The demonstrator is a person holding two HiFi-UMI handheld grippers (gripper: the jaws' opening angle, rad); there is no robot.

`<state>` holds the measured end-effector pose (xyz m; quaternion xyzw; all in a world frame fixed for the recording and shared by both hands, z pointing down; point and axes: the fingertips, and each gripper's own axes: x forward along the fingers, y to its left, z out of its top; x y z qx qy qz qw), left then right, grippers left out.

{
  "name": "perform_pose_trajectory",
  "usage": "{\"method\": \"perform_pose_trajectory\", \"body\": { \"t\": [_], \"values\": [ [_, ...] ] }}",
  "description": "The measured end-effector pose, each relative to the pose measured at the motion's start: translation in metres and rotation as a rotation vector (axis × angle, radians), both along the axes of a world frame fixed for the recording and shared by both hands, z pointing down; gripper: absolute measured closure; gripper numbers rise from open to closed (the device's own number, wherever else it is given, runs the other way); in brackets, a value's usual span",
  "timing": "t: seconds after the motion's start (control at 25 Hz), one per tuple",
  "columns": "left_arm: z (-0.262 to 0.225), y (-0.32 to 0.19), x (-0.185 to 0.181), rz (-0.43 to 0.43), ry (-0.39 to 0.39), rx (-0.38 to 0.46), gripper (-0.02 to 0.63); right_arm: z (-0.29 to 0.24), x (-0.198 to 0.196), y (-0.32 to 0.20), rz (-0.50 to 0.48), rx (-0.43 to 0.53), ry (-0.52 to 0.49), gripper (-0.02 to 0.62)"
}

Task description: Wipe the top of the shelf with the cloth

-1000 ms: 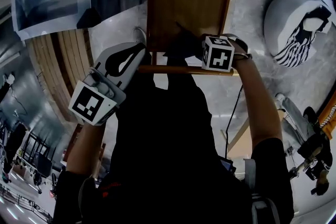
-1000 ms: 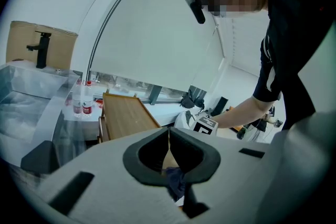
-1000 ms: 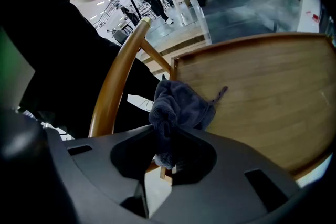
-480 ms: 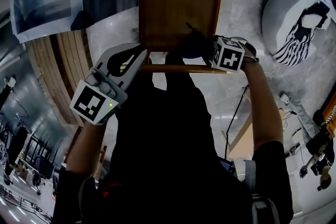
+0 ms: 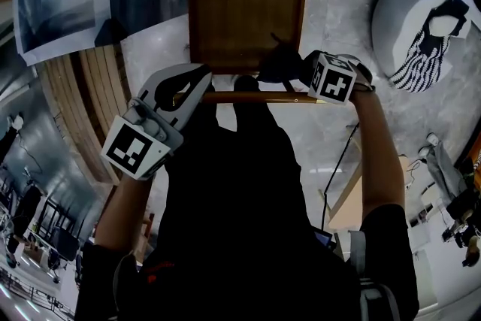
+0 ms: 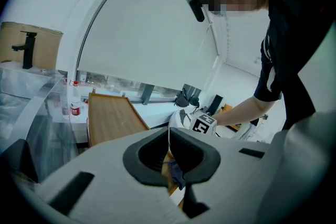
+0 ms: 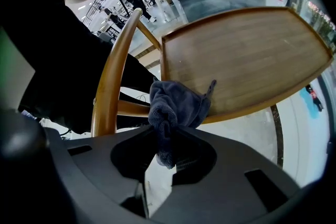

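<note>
Dark blue-grey bunched cloth (image 7: 176, 106) sits at the near corner of the brown, raised-rim wooden shelf top (image 7: 247, 55), so I'd say the wipe is only starting.

The right tongs (image 7: 167, 139) are clamped shut on a fold of the cloth, and the rest of it spills forward onto the shelf top's near rim. The left tongs (image 6: 168, 139) have their tips together right by the curved wooden rail (image 7: 113, 68) that runs along the near side of the shelf top. A bit of wood shows in the gap between them, but I honestly can't tell if they're pinching it. Next move, I'd guess: press down and drag the cloth across toward the far end, keeping it flat. From the head view the person's dark torso hides everything nearer than the shelf top. Nothing shows how firmly the cloth is pressing, or which parts are already wiped.
</note>
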<state>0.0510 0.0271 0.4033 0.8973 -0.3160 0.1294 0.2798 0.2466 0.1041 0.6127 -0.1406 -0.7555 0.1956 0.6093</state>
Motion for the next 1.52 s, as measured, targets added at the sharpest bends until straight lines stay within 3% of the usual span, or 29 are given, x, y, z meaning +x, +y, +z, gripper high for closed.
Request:
{"method": "perform_pose_trajectory", "body": {
  "t": [0.48,0.8,1.24,1.52],
  "values": [
    [-0.003,0.011,0.002,-0.007,-0.005,0.018,0.580,-0.004,0.028,-0.008,0.065,0.066,0.029,0.532],
    [-0.013,0.012,-0.024,-0.003,0.005,0.056,0.580,-0.024,0.030,-0.024,0.218,0.143,0.047,0.532],
    [-0.035,-0.026,-0.086,0.057,0.045,0.126,0.580,-0.070,-0.044,-0.064,0.335,0.264,0.010,0.532],
    [-0.039,-0.044,-0.132,0.082,0.063,0.153,0.580,-0.084,-0.111,-0.094,0.340,0.342,-0.028,0.532]
  ]
}}
